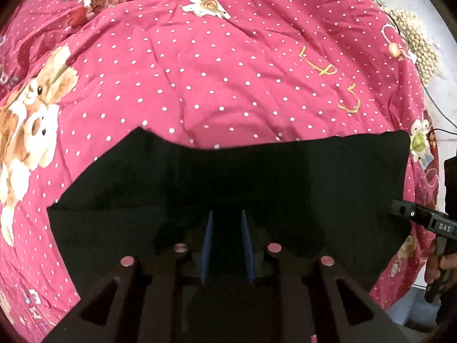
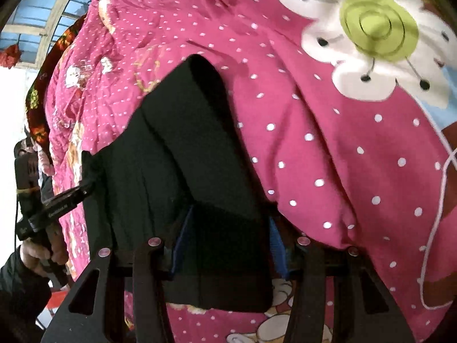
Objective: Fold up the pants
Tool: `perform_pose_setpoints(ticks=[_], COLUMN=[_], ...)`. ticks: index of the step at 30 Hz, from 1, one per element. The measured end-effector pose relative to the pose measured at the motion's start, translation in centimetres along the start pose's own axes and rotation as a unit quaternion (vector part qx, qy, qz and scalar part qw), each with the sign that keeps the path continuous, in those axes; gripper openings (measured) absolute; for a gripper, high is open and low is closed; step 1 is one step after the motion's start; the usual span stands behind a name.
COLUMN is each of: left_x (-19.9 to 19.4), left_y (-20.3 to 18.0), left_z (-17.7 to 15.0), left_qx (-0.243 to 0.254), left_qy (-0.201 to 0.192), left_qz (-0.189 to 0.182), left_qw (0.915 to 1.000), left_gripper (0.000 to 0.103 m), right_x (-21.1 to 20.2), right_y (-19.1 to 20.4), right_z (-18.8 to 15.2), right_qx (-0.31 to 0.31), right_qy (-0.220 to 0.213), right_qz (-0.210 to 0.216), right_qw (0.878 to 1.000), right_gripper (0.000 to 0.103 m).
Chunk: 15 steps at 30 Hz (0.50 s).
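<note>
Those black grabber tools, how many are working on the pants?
2. The left gripper sits at the near edge of the black pants; the right gripper straddles their other end, its blue fingers apart.

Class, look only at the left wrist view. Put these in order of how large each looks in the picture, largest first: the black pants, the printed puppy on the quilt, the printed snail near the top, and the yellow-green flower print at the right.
1. Black pants
2. Puppy print
3. Snail print
4. Flower print

Snail and flower look close; fisheye edges squeeze the flower, so that pair is unsure.
</note>
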<state>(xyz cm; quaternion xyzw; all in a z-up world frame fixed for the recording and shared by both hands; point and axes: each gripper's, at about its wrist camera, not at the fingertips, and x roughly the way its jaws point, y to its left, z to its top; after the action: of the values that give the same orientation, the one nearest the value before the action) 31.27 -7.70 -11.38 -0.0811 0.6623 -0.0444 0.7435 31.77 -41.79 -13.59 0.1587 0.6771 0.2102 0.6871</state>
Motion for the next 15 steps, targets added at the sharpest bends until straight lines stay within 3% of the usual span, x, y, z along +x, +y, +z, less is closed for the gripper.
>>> perform_pose_setpoints(ticks=[4, 12, 15], left_x=[-1.0, -2.8, -3.6], left_y=[0.5, 0.5, 0.6], left_z=[-1.4, -4.5, -5.1], left_qx=[-0.008, -0.004, -0.014], left_qy=[0.001, 0.001, -0.006], left_qz=[-0.010, -0.007, -0.008], left_qw=[0.9999, 1.0000, 0.9998], left_gripper=[0.023, 0.023, 0.023], right_x=[-1.9, -0.3, -2.5], right_y=[0.2, -0.4, 0.2], right_z=[-0.7, -0.1, -1.1], right_qx=[-0.006, 0.004, -0.001], right_qy=[-0.016, 0.001, -0.024], right_qz=[0.018, 0.000, 0.013], right_qw=[1.000, 1.000, 1.000], right_gripper=[0.033, 0.032, 0.018])
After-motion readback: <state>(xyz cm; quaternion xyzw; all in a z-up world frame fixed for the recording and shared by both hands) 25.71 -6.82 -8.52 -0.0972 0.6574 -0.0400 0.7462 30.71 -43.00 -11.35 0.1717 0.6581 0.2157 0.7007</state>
